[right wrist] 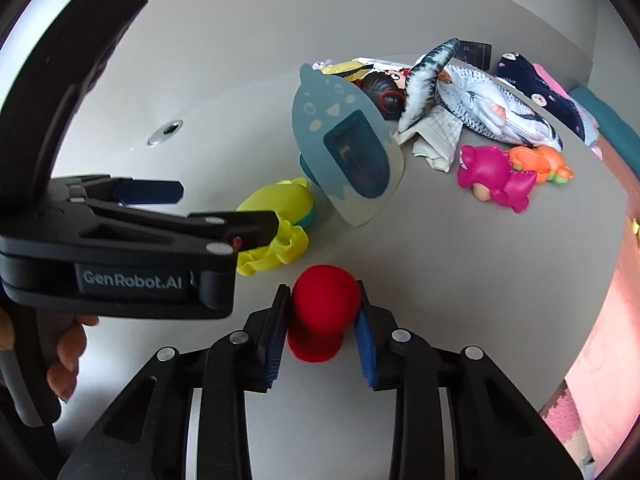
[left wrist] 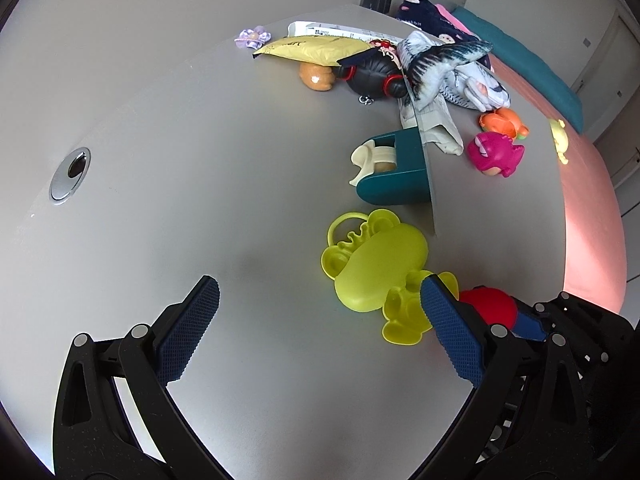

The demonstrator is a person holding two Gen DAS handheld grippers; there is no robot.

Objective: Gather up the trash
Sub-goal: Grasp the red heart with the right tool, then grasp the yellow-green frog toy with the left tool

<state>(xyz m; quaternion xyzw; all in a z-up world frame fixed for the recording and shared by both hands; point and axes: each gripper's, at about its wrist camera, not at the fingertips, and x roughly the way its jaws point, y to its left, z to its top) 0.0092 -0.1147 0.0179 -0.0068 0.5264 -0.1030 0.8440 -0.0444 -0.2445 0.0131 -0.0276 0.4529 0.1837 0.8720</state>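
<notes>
My right gripper [right wrist: 322, 322] is shut on a red mushroom-shaped toy [right wrist: 324, 300] just above the grey table [right wrist: 440, 260]; the toy also shows in the left wrist view [left wrist: 488, 306]. My left gripper [left wrist: 320, 320] is open and empty over the table, its right finger next to a yellow-green frog toy [left wrist: 372, 268]. The left gripper shows from the side in the right wrist view [right wrist: 180, 208]. A teal desktop trash bin [right wrist: 344, 152] with a cartoon face stands behind the frog [right wrist: 276, 216]. Crumpled paper [right wrist: 434, 140] lies beyond the bin, and it shows in the left wrist view [left wrist: 436, 124].
A plush fish [right wrist: 480, 96], a pink toy [right wrist: 492, 176], an orange toy [right wrist: 540, 164], a black-haired doll [left wrist: 372, 72] and a yellow packet [left wrist: 316, 48] crowd the far side. A cable grommet [left wrist: 70, 174] sits at left. The table edge curves at right beside a pink bed [left wrist: 592, 220].
</notes>
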